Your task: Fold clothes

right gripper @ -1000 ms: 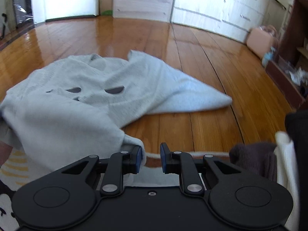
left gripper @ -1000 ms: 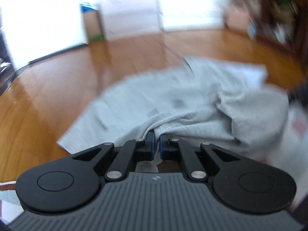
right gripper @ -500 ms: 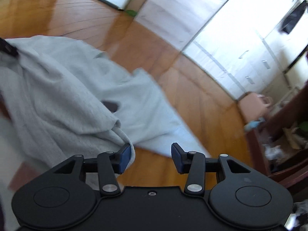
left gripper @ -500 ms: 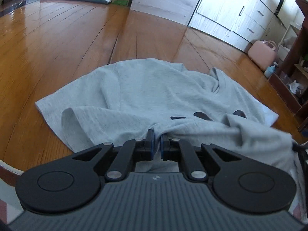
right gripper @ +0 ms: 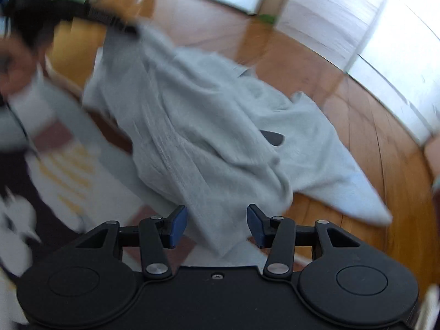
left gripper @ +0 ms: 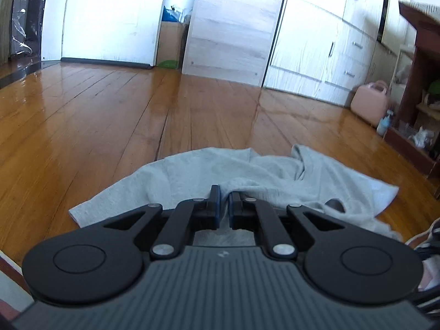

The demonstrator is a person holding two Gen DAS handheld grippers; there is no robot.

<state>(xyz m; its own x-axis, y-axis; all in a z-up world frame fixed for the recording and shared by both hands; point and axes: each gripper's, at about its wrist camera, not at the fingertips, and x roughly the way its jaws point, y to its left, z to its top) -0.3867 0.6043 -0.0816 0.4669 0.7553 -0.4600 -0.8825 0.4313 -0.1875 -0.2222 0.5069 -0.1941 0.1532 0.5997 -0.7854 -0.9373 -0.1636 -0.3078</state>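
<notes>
Garment (left gripper: 247,170) on floor (left gripper: 110,115), cabinets (left gripper: 324,55) behind, shelf (left gripper: 420,88) right.

The right claw (right gripper: 217,224) has spread apart, letting go of the grey garment (right gripper: 209,137) hem it pinched.

Beyond the crumpled light grey cotton garment (left gripper: 247,173), the glossy honey-coloured wooden plank floor (left gripper: 110,126) lies bare and wide all the way to the white doors and the pale wood-grain wardrobe panel (left gripper: 233,27); tongs could sweep there freely. The right side is tighter: a pink plastic case (left gripper: 370,103) stands against the white drawer unit (left gripper: 343,55), just beside a dark red-brown wooden shelf (left gripper: 420,88) crowded with small items. In the right wrist view the grey cloth hangs between the spread blue pads (right gripper: 177,227) of the right tongs (right gripper: 217,225), and a patterned rug (right gripper: 68,170) covers the floor at left.
</notes>
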